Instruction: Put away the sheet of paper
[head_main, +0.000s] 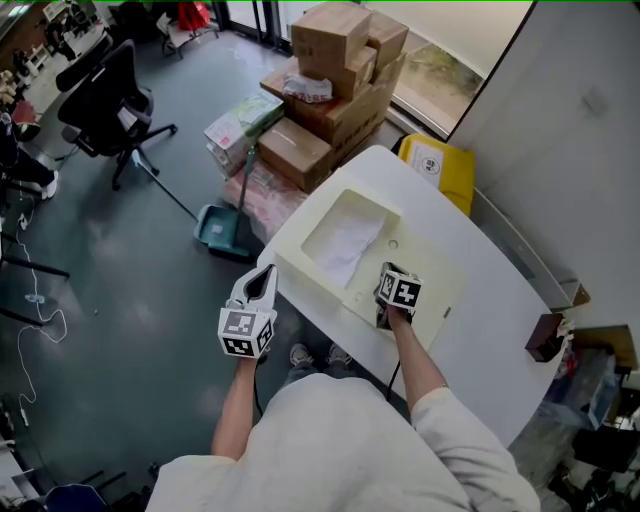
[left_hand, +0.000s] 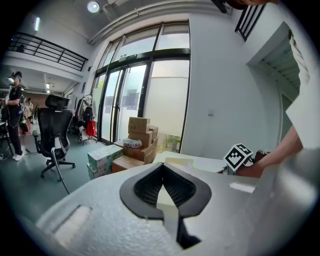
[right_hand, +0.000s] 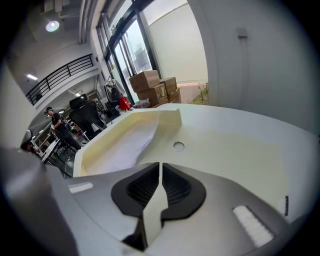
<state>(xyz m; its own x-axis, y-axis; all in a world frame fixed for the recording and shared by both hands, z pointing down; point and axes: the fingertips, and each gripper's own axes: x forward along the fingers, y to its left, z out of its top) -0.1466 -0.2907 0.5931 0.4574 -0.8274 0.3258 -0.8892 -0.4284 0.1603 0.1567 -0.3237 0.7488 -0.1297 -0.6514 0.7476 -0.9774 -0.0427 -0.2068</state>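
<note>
Paper (head_main: 345, 243) lies inside cream tray (right_hand: 169, 119) on table (head_main: 480, 290). Right gripper (right_hand: 160, 165) just beside tray, jaws together, holding nothing. Left gripper (head_main: 264, 272) off table edge, jaws together, empty

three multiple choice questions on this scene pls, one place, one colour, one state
1. Where does the sheet of paper lie? A on the floor B in the table's recessed basin C on the cardboard boxes
2. What colour is the container behind the table? A yellow B red C black
3. How do the right gripper's jaws stand? A wide apart B shut on the paper C together, nothing between
Answers: B, the head view shows it inside the basin; A, it shows bright yellow; C, the right gripper view shows the pads meeting, empty.
</note>
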